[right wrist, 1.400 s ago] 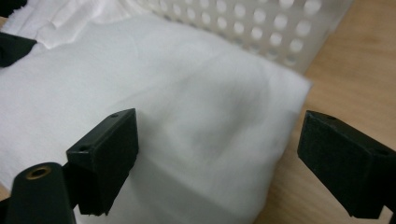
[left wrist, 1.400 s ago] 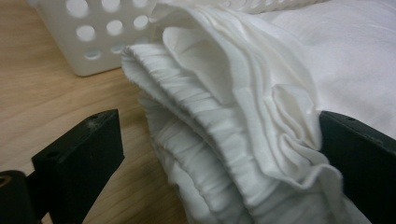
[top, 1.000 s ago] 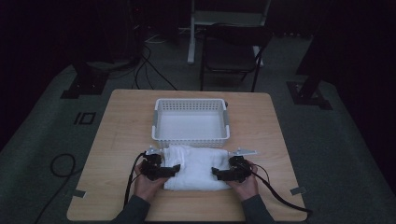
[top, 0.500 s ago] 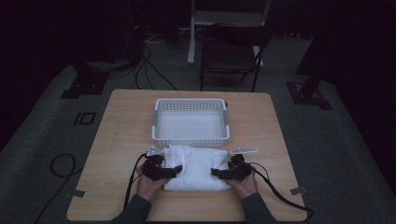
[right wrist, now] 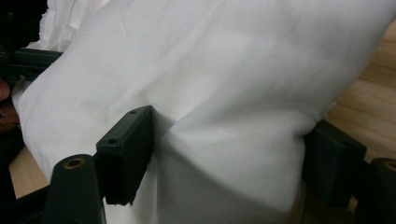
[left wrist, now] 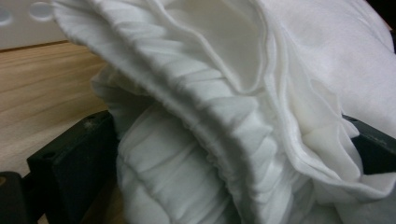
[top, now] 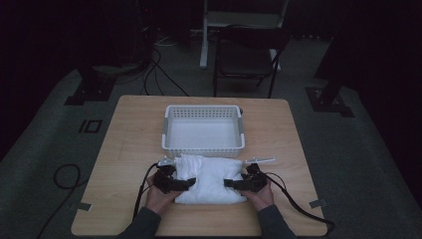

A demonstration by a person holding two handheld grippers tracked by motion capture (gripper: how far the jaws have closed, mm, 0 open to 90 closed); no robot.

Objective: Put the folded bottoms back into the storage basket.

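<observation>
- The basket (top: pixel 203 126) sits just beyond the cloth (top: pixel 211 179); inside I see only its pale floor.
- My left gripper (top: pixel 175 183) clamps the cloth's bunched left edge.
- My right gripper (top: pixel 238 183) has just been closing; its jaws dent the right edge.
- Bare table (top: pixel 134 134) flanks both sides.

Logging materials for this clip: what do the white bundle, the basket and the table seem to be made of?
White bundle: soft woven or knit cloth, matte; it shows gathered ribbing, hems and folds, and dents between the right gripper jaws. Basket: likely white plastic, smooth, with rows of punched holes in its walls. Table: light wood or wood-look laminate, grain lines visible; which one is unclear.
</observation>
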